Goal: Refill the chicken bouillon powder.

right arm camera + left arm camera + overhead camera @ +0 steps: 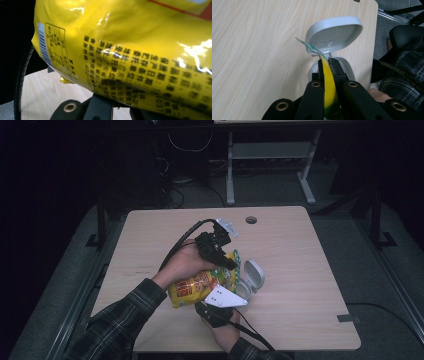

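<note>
I've got the crinkly, glossy yellow snack bag [195, 287] pinched by both grippers: left gripper [327, 65] clamps its thin top edge, right gripper [216, 311] grips the bottom, above the smooth white flip-lid bin [251, 279] on the pale woodgrain table [300, 270]

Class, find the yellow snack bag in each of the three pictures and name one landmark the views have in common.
High view: the yellow snack bag lies left of centre, between the two hands, beside the white container.
Left gripper view: a thin yellow edge of it stands pinched between the black jaws, bottom centre.
Right gripper view: its printed back spreads across most of the picture.
Shared landmark: the pale wooden table, also at left and lower left.
</note>
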{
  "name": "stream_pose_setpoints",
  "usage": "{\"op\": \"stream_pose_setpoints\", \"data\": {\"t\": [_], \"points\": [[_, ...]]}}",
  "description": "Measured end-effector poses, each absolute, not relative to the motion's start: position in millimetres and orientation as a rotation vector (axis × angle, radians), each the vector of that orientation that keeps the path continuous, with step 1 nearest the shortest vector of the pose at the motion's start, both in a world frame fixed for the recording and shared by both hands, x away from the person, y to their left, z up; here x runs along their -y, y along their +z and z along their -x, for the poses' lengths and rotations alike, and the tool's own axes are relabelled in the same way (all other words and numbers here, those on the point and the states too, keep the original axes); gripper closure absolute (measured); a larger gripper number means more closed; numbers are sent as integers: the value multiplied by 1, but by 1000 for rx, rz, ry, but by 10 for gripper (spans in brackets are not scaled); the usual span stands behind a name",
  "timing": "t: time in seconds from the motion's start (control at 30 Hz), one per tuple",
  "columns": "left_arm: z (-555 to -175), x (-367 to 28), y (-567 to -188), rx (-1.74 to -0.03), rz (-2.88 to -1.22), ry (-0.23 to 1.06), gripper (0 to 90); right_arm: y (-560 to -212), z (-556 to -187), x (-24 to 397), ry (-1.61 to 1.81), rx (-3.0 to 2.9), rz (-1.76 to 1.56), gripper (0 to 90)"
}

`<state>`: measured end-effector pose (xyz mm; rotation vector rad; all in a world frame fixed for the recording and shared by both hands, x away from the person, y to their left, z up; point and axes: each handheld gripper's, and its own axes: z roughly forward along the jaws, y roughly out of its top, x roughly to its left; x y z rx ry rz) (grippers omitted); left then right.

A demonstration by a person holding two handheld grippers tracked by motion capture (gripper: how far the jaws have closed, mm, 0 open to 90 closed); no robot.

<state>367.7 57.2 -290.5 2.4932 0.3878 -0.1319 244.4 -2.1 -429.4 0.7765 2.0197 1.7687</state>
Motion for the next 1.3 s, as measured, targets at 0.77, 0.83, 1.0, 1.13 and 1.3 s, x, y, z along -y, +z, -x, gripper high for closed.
{"op": "stream_pose_setpoints", "data": {"t": [0.77, 0.83, 1.0, 1.13, 1.3], "points": [[-368, -53, -291, -398, -2505, -140, 900, -429, -245, 3, 1783, -2019, -780, 898], [-368, -53, -291, -396, -2506, -140, 900, -429, -245, 3, 1783, -2019, -780, 898], [-368, -53, -291, -395, -2508, -139, 900, -429, -244, 3, 1784, -2019, -780, 898], [-368, -53, -291, -391, -2509, -140, 900, -429, -244, 3, 1785, -2019, -782, 898], [-368, -53, -290, -388, -2511, -140, 900, -429, -244, 3, 1783, -2018, -778, 898]]}}
